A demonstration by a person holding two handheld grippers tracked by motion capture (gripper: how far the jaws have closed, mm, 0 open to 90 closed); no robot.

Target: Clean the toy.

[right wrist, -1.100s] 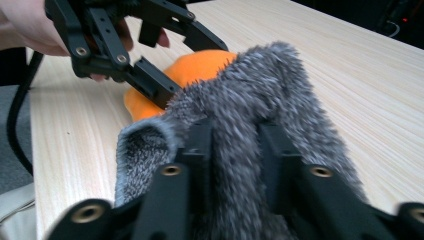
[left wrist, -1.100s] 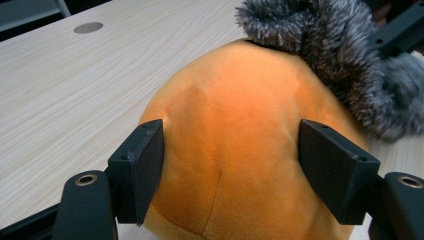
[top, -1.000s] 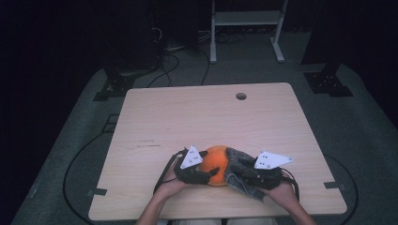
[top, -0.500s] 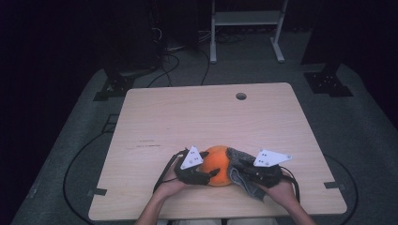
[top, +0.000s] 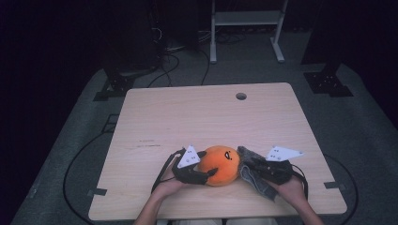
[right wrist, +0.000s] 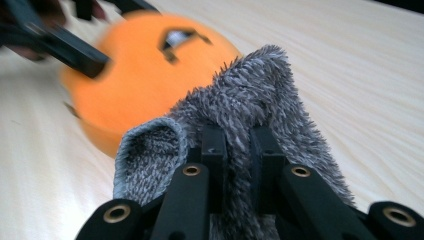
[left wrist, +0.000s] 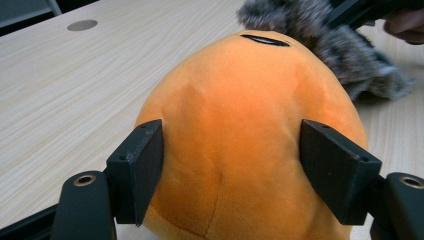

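Observation:
A round orange plush toy (top: 220, 164) with a small black face mark lies near the table's front edge. My left gripper (top: 206, 174) is shut on it from the left; in the left gripper view both jaws press into the sides of the plush toy (left wrist: 235, 115). A grey fuzzy cloth (top: 253, 174) lies against the toy's right side. My right gripper (top: 259, 169) is shut on that cloth. In the right gripper view the cloth (right wrist: 250, 95) bunches up between the narrow jaws, with the orange toy (right wrist: 140, 70) blurred behind it.
The light wooden table (top: 197, 117) has a round cable hole (top: 241, 96) near its far edge. Behind the table on the dark floor stand a white metal frame (top: 246, 21) and black equipment with cables (top: 164, 51).
My right gripper has shifted slightly to the right with the grey cloth. The left gripper and the orange toy have stayed almost still.

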